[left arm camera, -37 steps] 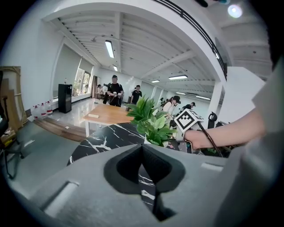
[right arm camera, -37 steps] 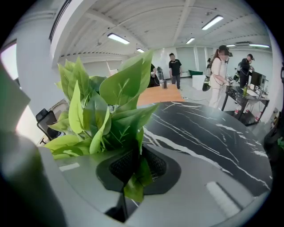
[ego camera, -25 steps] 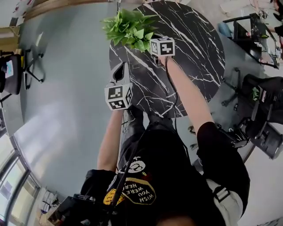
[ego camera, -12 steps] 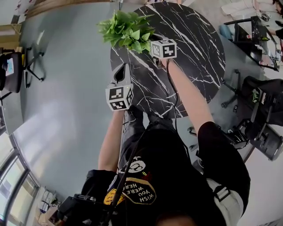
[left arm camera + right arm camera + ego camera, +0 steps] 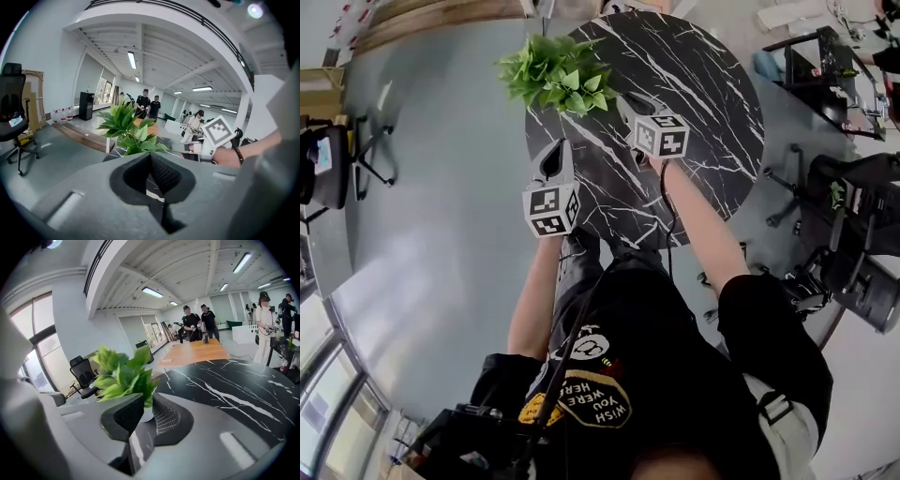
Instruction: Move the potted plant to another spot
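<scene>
The potted plant [image 5: 553, 73], bushy green leaves in a small white pot [image 5: 146, 414], stands at the far left rim of the round black marble table [image 5: 694, 103]. My right gripper [image 5: 623, 101] hovers over the table just to the right of the plant, apart from it. Its jaws are closing with nothing between them, and the pot shows beyond the gap in the right gripper view [image 5: 146, 401]. My left gripper [image 5: 555, 155] hangs above the table's near left edge, short of the plant [image 5: 129, 131], with its jaws together and empty [image 5: 150, 157].
A black office chair [image 5: 328, 155] stands on the grey floor at the left. More chairs and desks [image 5: 853, 234] crowd the right side. Beyond the marble table are a wooden table [image 5: 197, 351] and several people [image 5: 197, 322] standing.
My right gripper has drawn back from the plant towards me and to the right, and risen a little. The plant stays at the table's rim. The left gripper has barely moved.
</scene>
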{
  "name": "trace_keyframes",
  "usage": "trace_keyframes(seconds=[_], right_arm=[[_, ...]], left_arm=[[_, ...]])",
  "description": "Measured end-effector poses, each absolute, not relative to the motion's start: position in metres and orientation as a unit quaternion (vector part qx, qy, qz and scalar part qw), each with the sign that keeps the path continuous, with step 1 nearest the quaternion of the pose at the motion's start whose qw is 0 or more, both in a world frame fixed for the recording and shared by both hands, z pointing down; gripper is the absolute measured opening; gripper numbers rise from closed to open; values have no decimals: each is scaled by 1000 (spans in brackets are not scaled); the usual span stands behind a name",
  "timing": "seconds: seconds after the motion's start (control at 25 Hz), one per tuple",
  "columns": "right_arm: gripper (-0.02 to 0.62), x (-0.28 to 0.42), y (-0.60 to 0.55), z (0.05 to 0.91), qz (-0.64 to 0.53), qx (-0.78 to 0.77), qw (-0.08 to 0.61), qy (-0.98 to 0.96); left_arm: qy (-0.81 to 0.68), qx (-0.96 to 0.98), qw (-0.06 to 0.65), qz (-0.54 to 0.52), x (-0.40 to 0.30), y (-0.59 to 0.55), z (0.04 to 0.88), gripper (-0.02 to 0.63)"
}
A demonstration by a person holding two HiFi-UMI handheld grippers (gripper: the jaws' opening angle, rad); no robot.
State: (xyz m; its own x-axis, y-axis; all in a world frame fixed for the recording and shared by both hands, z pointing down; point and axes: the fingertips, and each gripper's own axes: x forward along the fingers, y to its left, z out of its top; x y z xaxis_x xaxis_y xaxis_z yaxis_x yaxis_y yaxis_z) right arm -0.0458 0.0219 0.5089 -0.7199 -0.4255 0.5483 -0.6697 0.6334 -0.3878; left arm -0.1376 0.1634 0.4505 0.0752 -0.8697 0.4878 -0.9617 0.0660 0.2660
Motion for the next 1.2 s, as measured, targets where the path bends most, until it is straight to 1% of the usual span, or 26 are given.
trace_keyframes(seconds=[0.08, 0.12, 0.24, 0.36, 0.44, 0.68, 1.2], right_arm=[[13, -43, 59, 481, 273, 296, 204, -892], [3, -45, 79, 465, 255, 287, 204, -901], [2, -50, 134, 424, 203, 275, 197, -919], [2, -45, 172, 399, 209, 285, 182, -918], [2, -43, 179, 387, 216, 290, 172, -916], [2, -35, 172, 359, 180, 299, 160, -923], [2, -29, 178, 340, 158, 301, 151, -928]], left_arm=[[-678, 681, 266, 80, -132, 169, 435, 5], [-680, 682, 256, 79, -128, 173, 425, 5], [-688, 686, 225, 76, -114, 184, 397, 5], [-689, 688, 215, 70, -92, 202, 376, 5], [-689, 692, 204, 70, -81, 203, 365, 5], [-686, 707, 159, 70, -76, 197, 332, 5], [-695, 698, 157, 68, -83, 213, 326, 5]])
